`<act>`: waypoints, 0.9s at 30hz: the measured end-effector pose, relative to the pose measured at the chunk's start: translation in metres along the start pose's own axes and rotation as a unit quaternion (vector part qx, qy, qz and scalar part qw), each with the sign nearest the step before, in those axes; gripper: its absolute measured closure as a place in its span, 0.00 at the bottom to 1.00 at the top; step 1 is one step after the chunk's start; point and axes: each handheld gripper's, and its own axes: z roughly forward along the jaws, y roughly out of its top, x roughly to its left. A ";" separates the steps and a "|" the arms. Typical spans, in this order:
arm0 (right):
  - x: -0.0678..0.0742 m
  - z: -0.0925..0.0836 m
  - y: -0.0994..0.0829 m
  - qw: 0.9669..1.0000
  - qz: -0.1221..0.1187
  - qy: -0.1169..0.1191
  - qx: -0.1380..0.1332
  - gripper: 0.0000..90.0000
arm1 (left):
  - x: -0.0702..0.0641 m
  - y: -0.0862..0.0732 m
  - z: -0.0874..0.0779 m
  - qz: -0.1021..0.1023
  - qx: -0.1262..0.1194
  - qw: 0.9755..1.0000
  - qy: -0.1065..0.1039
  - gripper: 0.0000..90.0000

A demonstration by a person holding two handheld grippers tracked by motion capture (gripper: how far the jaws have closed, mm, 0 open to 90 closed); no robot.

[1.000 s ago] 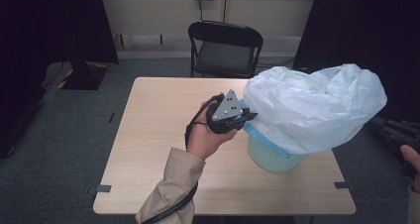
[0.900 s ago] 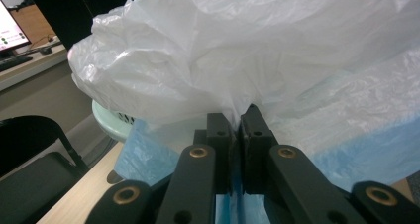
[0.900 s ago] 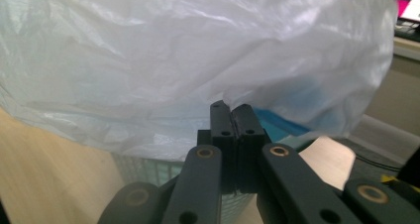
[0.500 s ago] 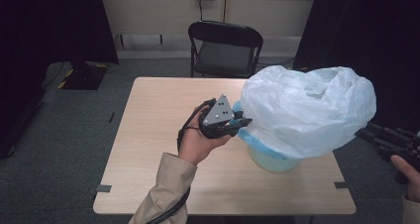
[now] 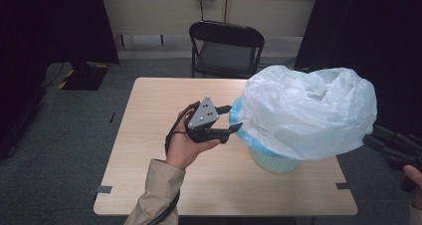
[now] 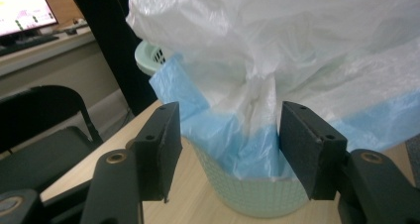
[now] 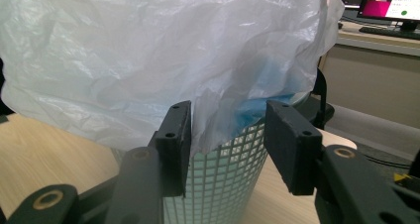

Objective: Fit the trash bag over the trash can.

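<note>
Plastic bag (image 5: 308,113), white with a blue hem, billows over a pale green basket (image 5: 273,161) on the table (image 5: 149,135). Left gripper (image 5: 233,123) at its left edge and right gripper (image 7: 225,135) opposite: both jaws have just been opening, bag folds between them, unpinched.
</note>
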 end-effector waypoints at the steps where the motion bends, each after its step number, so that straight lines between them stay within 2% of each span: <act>1: -0.001 -0.001 0.000 1.000 0.003 -0.003 -0.003 0.58 | 0.000 -0.001 0.001 -0.003 0.002 1.000 -0.001 0.46; 4: -0.004 -0.004 0.003 1.000 0.011 -0.001 -0.017 0.57 | 0.001 -0.003 0.003 -0.003 0.005 1.000 -0.002 0.46; 8: -0.008 -0.010 0.004 0.999 0.019 -0.011 -0.027 0.54 | 0.000 -0.004 0.006 0.001 0.013 1.000 -0.009 0.46; 12: -0.010 -0.015 0.004 0.999 0.012 -0.010 -0.029 0.49 | -0.001 -0.006 0.009 0.007 0.019 1.000 -0.012 0.47; 14: -0.011 -0.018 0.004 0.999 0.014 -0.011 -0.035 0.46 | -0.002 -0.005 0.008 0.014 0.013 1.000 -0.007 0.47; 16: -0.010 -0.021 0.005 0.999 0.009 -0.005 -0.036 0.46 | -0.001 -0.005 0.008 0.010 0.013 1.000 -0.011 0.48; 18: -0.009 -0.019 0.005 1.000 0.000 -0.004 -0.023 0.45 | 0.000 -0.005 0.009 0.012 0.015 1.000 -0.010 0.49; 20: -0.008 -0.018 0.005 1.000 -0.010 0.003 -0.021 0.43 | 0.001 -0.004 0.007 0.013 0.011 1.000 -0.007 0.49; 23: -0.009 -0.022 0.006 0.999 -0.003 0.001 -0.034 0.42 | 0.002 0.000 0.000 0.019 0.005 1.000 -0.004 0.48; 27: -0.012 -0.025 0.006 1.000 0.000 -0.004 -0.030 0.41 | 0.002 0.005 -0.003 0.023 0.001 1.000 -0.009 0.46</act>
